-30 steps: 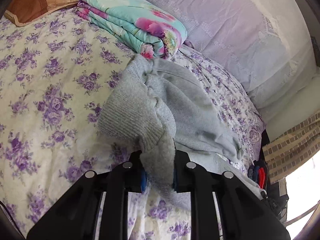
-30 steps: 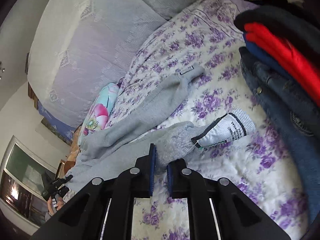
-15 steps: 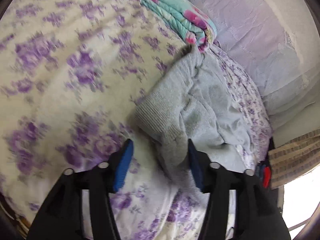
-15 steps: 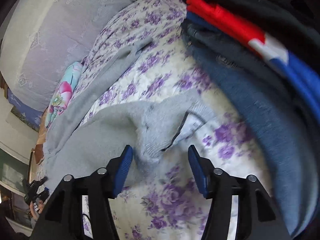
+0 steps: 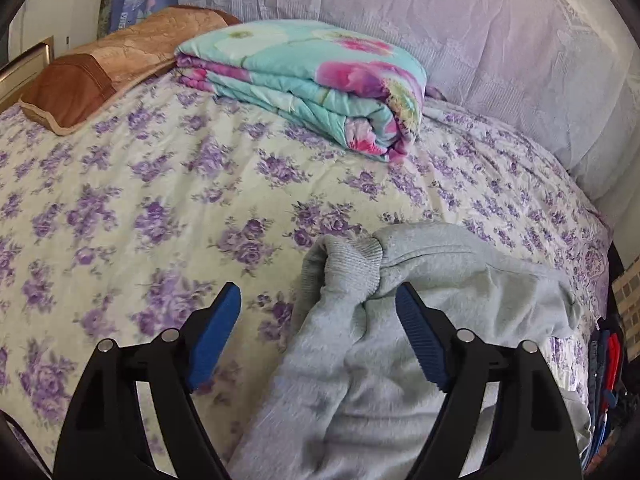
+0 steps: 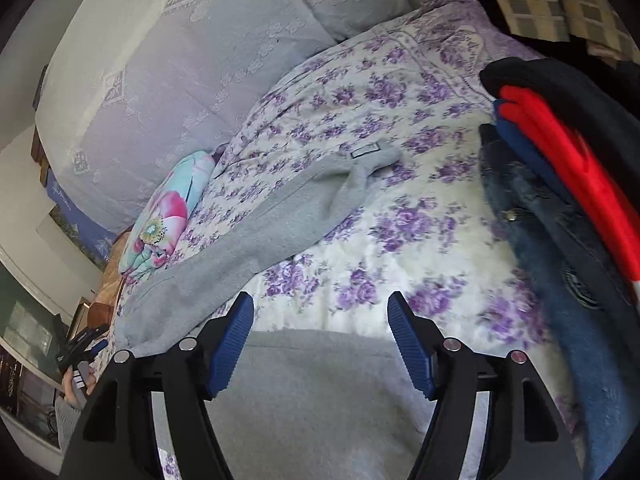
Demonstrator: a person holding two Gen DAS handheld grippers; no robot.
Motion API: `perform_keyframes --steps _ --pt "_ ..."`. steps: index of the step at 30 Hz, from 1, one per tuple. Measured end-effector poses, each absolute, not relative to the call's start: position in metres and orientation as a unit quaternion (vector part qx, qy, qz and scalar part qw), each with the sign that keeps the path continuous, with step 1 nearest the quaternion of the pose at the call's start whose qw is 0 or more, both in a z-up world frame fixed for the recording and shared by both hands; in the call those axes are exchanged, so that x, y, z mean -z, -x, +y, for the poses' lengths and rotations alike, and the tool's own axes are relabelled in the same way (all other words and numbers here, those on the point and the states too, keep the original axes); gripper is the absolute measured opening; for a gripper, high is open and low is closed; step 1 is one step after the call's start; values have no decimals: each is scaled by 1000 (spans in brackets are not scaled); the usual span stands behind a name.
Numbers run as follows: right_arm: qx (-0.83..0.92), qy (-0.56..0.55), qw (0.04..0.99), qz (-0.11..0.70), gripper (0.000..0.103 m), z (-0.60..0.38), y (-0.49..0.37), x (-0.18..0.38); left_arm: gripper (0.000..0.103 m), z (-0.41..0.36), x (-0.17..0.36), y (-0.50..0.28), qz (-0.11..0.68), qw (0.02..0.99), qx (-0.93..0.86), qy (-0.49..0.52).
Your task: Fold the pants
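The grey pants [image 5: 400, 360] lie bunched on the purple-flowered bed sheet [image 5: 140, 200]. My left gripper [image 5: 318, 300] is open, its jaws wide apart, with the ribbed cuff [image 5: 348, 264] just ahead between the blue pads. In the right wrist view the grey pants [image 6: 280, 224] stretch diagonally across the bed, one end with a label at the far end and a folded part under the fingers. My right gripper [image 6: 320, 312] is open and empty above the sheet [image 6: 380, 276].
A folded teal floral blanket [image 5: 320, 80] and a brown pillow [image 5: 108, 68] lie at the head of the bed. A stack of folded clothes, jeans [image 6: 560, 264] with red and dark garments [image 6: 568, 140], sits at the right. A lilac headboard cover [image 5: 480, 40] lines the back.
Both grippers have opened and let go of the pants. The left gripper has pulled back so the cuff lies free on the bed. The right gripper has drawn away from the waist end.
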State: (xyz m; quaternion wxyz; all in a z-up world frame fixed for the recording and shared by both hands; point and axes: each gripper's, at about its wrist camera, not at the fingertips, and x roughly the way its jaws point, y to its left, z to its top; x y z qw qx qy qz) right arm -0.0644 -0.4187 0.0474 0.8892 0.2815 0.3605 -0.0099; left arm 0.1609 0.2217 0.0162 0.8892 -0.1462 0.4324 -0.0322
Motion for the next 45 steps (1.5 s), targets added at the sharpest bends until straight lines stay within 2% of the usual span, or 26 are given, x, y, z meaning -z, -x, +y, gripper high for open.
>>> perform_keyframes --steps 2,5,9,13,18,20,21,27,29,31,33,35,36,37,38,39,41,43,44,45 --pt "6 -285 882 375 70 -420 42 -39 72 216 1 -180 460 874 34 149" --pt "17 -305 868 391 70 -433 9 -23 50 214 20 -193 480 860 39 167" --pt "49 -353 842 405 70 -465 -32 6 42 217 25 -199 469 864 24 184" --pt "53 -402 818 408 70 -484 -72 28 41 218 27 -204 471 862 20 188" --pt "40 -372 830 414 69 -473 -122 35 41 214 28 -214 479 860 8 176" --pt "24 -341 837 426 33 -463 -137 37 41 213 28 -216 479 860 5 174" --pt "26 -324 844 427 11 -460 -139 35 40 213 27 -217 479 860 5 174" --pt "15 -304 886 349 10 -470 -84 -24 35 208 11 -217 464 870 32 165" --pt "29 -282 893 351 10 -472 -72 -28 35 200 8 -223 463 871 43 157" --pt "49 -269 881 385 10 -476 -72 -8 35 190 15 -234 469 871 39 144" --pt "59 -298 842 445 13 -487 -79 33 41 190 29 -246 482 863 28 149" --pt "52 -339 830 441 14 -495 -69 50 46 199 34 -250 487 854 37 179" --pt "51 -345 828 439 18 -497 -65 47 52 204 33 -248 489 851 42 190" --pt "53 -346 830 435 26 -497 -61 41 55 208 31 -245 488 849 43 196" --pt "61 -342 836 424 33 -497 -54 32 64 212 28 -240 487 849 41 200" --pt "72 -330 846 412 41 -495 -47 21 66 215 23 -234 480 853 39 201" --pt "82 -293 870 389 41 -486 -35 -4 67 221 9 -219 456 868 28 194" --pt "60 -258 893 363 42 -469 -30 -29 75 225 -7 -206 430 885 18 177" --pt "36 -243 903 354 43 -459 -32 -39 84 225 -14 -202 415 894 10 166" --pt "4 -228 907 353 53 -447 -37 -46 89 225 -20 -199 400 904 1 153"
